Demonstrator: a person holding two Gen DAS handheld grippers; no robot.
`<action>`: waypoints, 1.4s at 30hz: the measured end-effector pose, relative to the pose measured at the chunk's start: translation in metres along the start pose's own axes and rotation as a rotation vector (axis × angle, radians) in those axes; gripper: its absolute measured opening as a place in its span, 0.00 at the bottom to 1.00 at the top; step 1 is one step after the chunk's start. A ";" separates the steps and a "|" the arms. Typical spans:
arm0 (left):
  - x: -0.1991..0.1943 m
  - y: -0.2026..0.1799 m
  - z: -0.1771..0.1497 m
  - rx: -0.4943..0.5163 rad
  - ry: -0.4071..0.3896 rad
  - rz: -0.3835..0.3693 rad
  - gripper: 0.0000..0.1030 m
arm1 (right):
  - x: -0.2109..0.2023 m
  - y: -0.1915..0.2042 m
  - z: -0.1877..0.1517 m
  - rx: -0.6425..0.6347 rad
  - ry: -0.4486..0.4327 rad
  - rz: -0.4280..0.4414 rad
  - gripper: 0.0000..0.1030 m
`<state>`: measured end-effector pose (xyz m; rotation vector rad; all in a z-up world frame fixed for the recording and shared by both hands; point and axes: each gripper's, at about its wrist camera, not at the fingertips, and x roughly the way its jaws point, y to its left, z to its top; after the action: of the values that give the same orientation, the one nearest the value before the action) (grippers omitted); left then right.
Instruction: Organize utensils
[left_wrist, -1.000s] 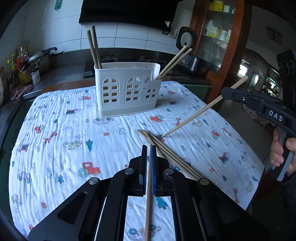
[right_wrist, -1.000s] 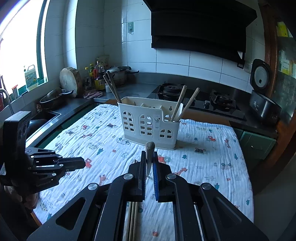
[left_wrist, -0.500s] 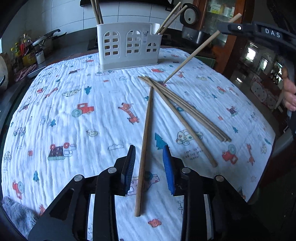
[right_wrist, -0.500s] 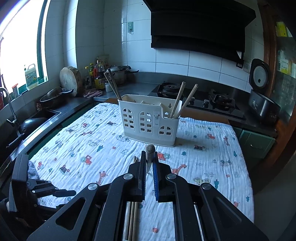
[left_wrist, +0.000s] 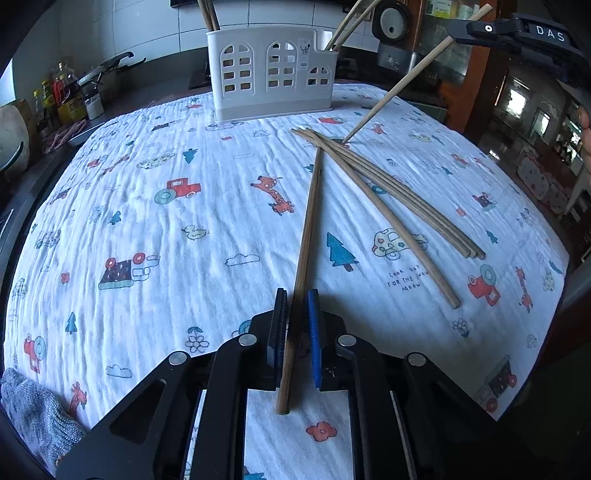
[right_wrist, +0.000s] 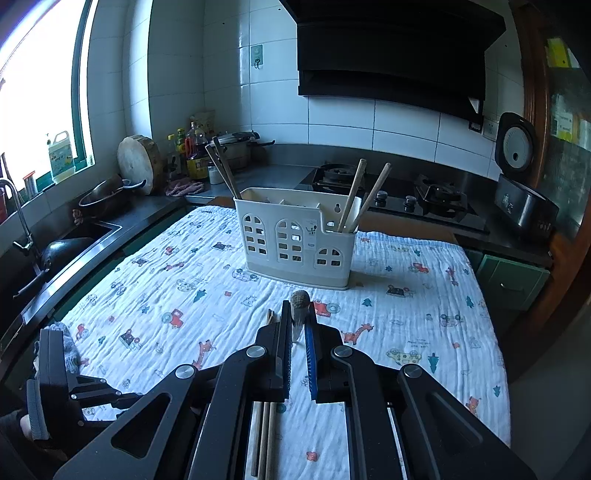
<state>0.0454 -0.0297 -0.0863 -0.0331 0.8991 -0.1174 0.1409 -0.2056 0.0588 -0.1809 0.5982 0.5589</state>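
Both my claws grasp chopsticks over the surface

My left claw (left_wrist: 297, 325) has just closed on one chopstick (left_wrist: 308, 236) lying on the printed cloth (left_wrist: 147, 229); my right claw (right_wrist: 297, 332) holds another chopstick (left_wrist: 402, 79) (tip down, near the loose chopsticks (left_wrist: 399, 199)). The white utensil holder (right_wrist: 295, 243) stands behind.

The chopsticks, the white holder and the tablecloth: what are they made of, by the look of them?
Chopsticks: probably wood or bamboo; matt tan, faint lengthwise grain.
Holder: most likely moulded plastic; smooth cream-white walls with neat arched cut-outs.
Tablecloth: a thin woven cloth, perhaps cotton gauze; crinkled, matt surface printed with cars, trees and giraffes.
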 end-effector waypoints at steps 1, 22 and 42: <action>0.000 0.001 0.001 -0.003 0.006 -0.002 0.07 | 0.000 0.001 0.000 0.000 0.000 0.001 0.07; -0.059 0.018 0.092 0.007 -0.211 -0.058 0.06 | 0.001 0.000 0.010 -0.005 -0.014 0.003 0.04; -0.061 0.013 0.111 0.023 -0.221 -0.057 0.06 | 0.010 -0.036 -0.117 0.088 0.188 -0.008 0.07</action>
<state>0.0958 -0.0118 0.0293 -0.0491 0.6759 -0.1737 0.1114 -0.2685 -0.0423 -0.1539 0.8029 0.5105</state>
